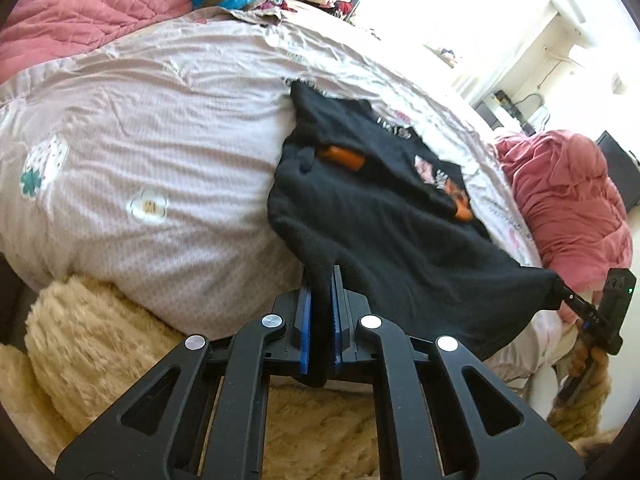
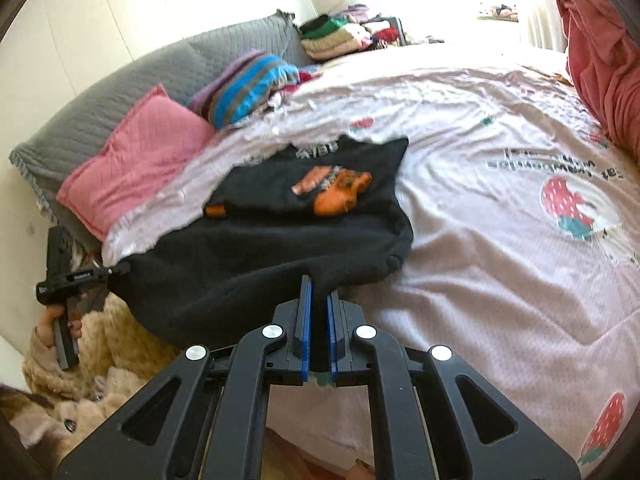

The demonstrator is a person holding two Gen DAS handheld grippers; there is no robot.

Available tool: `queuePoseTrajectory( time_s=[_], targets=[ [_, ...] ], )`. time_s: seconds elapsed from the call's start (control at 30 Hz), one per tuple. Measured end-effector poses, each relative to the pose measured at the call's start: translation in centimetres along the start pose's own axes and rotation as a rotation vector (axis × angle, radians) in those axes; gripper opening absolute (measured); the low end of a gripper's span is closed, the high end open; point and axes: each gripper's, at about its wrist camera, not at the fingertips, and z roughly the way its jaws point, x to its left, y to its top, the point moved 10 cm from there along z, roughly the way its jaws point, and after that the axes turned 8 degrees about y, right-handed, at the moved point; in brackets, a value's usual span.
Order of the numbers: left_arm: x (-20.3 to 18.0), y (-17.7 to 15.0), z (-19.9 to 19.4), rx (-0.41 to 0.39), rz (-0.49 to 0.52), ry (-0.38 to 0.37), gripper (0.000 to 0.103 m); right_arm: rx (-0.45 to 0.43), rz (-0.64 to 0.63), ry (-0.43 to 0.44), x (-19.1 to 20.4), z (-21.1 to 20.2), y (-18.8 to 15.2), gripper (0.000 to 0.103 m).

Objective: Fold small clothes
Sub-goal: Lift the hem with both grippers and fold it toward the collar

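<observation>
**Hem Lift for the Fold**

Left wrist view: the left gripper (image 1: 321,280) is clamping one hem corner of the black sweatshirt (image 1: 380,216), lying centre-right on the bed cover (image 1: 140,128).

Right wrist view: the right gripper (image 2: 318,288) is pinching the other corner at lower centre. Next, both should be carrying the hem toward the collar.

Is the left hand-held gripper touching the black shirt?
Touching. In the left wrist view the left hand-held gripper is shut on the black shirt's near edge.
</observation>
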Motion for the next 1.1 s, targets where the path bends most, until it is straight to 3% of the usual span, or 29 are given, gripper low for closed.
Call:
queuePoseTrajectory(
  time_s=[0.43, 1.1],
  targets=[
    [-0.8, 5.3, -2.0, -0.08, -0.028, -0.026, 0.002, -0.159, 0.004, 0.019, -0.6, -1.6, 5.2, 0.006],
    [-2.3, 12.3, -0.5, -0.134, -0.007, 0.026, 0.002, -0.251, -0.013, 0.013, -2.3, 0.3, 12.5, 0.006]
  ],
)
